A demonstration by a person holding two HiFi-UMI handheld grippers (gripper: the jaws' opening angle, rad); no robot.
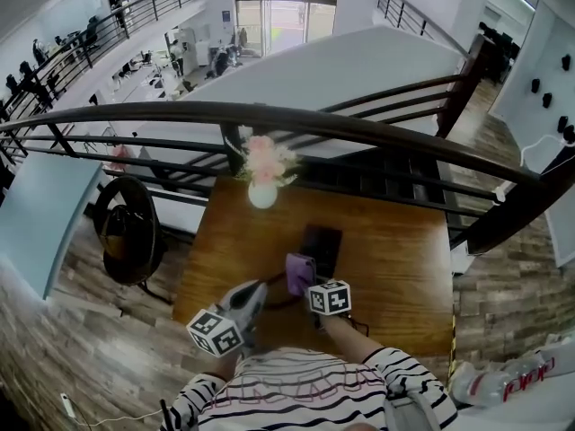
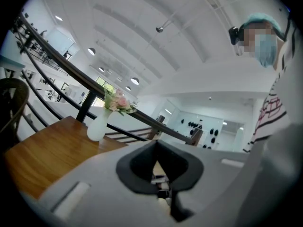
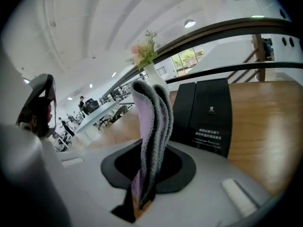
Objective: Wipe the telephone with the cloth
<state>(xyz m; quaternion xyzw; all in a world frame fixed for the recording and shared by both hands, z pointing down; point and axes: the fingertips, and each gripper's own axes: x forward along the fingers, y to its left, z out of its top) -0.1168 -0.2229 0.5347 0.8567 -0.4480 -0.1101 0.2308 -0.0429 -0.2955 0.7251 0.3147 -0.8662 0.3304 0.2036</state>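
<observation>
folded lilac cloth [image 3: 152,122] stands upright beside the black telephone [image 3: 210,112].

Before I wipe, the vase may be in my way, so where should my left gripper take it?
Probably by the neck of the vase, just under the flowers, coming in level from the near side. It stands upright and narrows there, and the wider body below should stop the jaws sliding down.

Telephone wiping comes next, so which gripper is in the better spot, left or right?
Right. The right gripper is shut on the cloth, and the black telephone lies just ahead of it. The left gripper has its jaws together with no cloth and faces the vase instead.
</observation>
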